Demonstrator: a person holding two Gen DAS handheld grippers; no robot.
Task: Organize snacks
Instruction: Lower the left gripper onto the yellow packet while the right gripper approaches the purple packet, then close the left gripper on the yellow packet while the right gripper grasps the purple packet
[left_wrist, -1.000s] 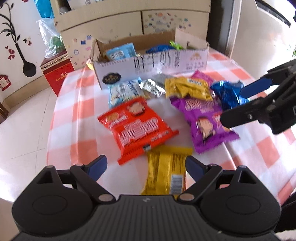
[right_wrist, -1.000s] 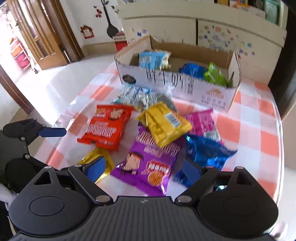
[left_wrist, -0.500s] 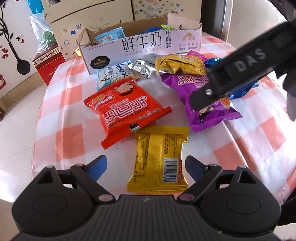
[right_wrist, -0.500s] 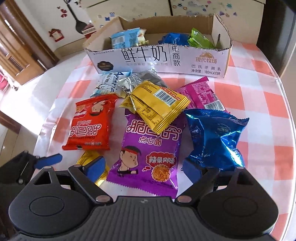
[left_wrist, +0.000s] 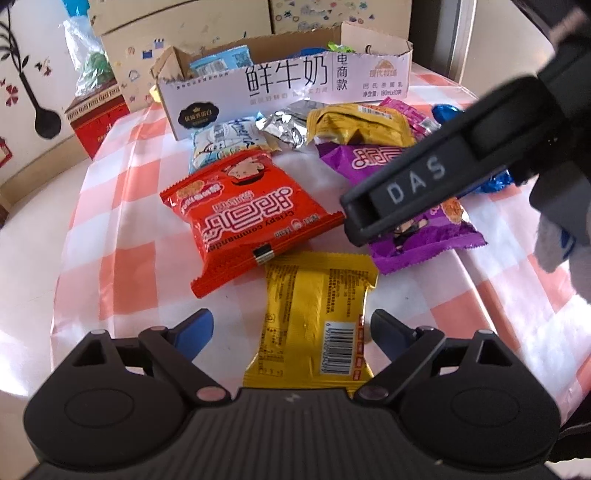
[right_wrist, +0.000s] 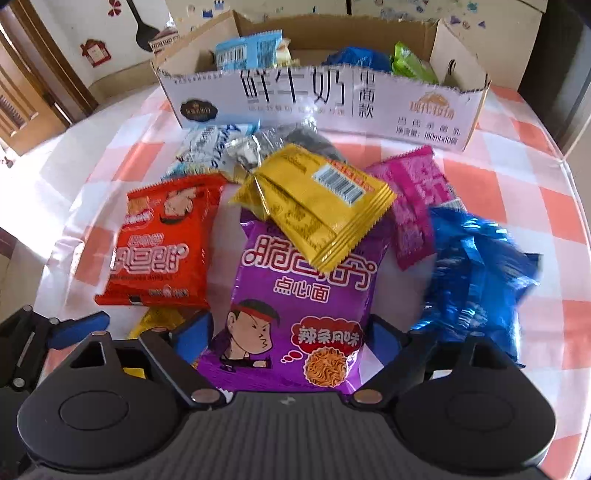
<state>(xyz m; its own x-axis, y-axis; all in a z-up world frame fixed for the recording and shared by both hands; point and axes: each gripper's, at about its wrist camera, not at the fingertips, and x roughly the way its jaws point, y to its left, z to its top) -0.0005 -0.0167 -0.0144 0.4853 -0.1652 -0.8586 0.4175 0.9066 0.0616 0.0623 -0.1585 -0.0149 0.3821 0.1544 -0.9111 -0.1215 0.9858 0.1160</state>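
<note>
Snack packets lie on a checked cloth in front of a cardboard box (left_wrist: 288, 81) (right_wrist: 314, 96) that holds a few packets. My left gripper (left_wrist: 291, 328) hangs low over a yellow packet (left_wrist: 317, 314). Its jaws are opening, and the packet lies between them untouched. My right gripper (right_wrist: 290, 332) straddles the lower end of a purple noodle packet (right_wrist: 295, 302); its jaws are closing, and the pads are close to the packet's edges without pressing. One black right finger (left_wrist: 417, 181) crosses the left wrist view. A red packet (left_wrist: 247, 218) (right_wrist: 162, 240) lies to the left.
A second yellow packet (right_wrist: 314, 199) rests on the purple one, with a magenta packet (right_wrist: 417, 199) and a blue foil bag (right_wrist: 476, 266) to the right. White-blue (left_wrist: 221, 140) and silver (left_wrist: 284, 129) packets lie near the box. A red carton (left_wrist: 96, 118) stands on the floor beyond the table's left edge.
Both grippers have sunk closer to the packets. The right gripper has swung over the purple packet, and its finger now crosses the left wrist view. No packet has moved.
</note>
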